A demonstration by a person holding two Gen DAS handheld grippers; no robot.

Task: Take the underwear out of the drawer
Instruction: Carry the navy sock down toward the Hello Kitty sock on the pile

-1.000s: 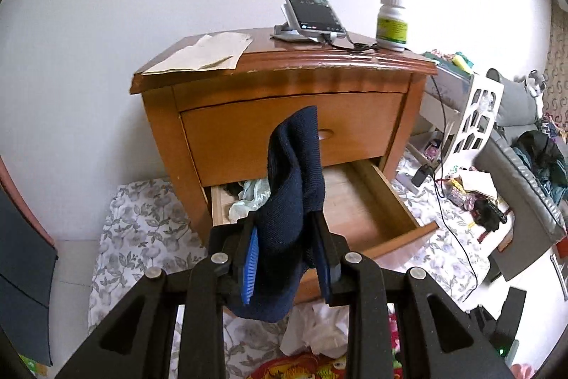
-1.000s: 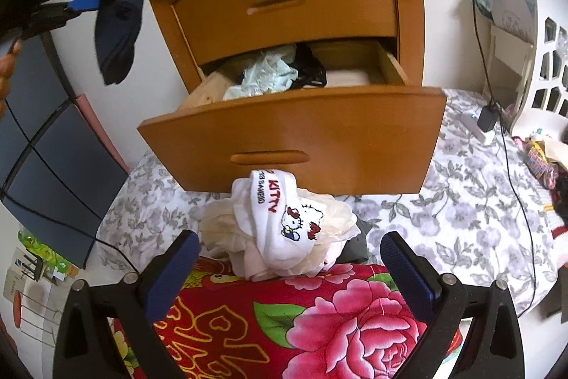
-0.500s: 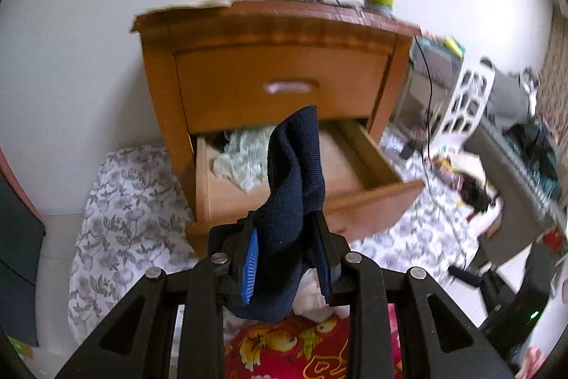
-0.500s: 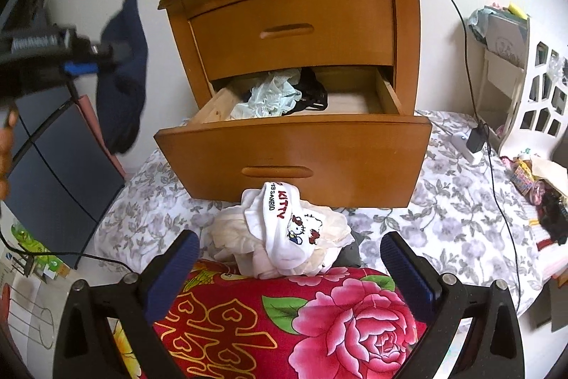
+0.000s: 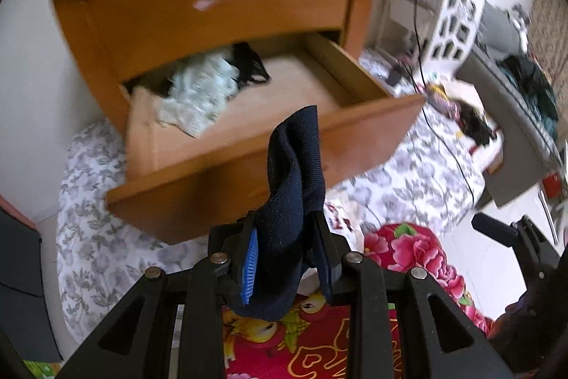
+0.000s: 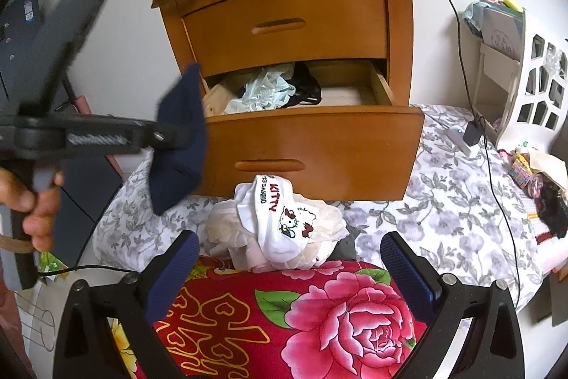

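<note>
Navy blue underwear [image 5: 291, 201] is pinched between the pads of the left gripper [image 5: 287, 258] and hangs in the air, in front of the open lower drawer [image 6: 312, 144] of the wooden nightstand [image 6: 284, 16]. Pale green and black garments [image 6: 273, 87] lie inside this drawer. The right gripper [image 6: 287, 269] is spread wide with nothing between its pads, above a red flowered cloth [image 6: 319, 315], near a white pile of underwear [image 6: 280, 229].
</note>
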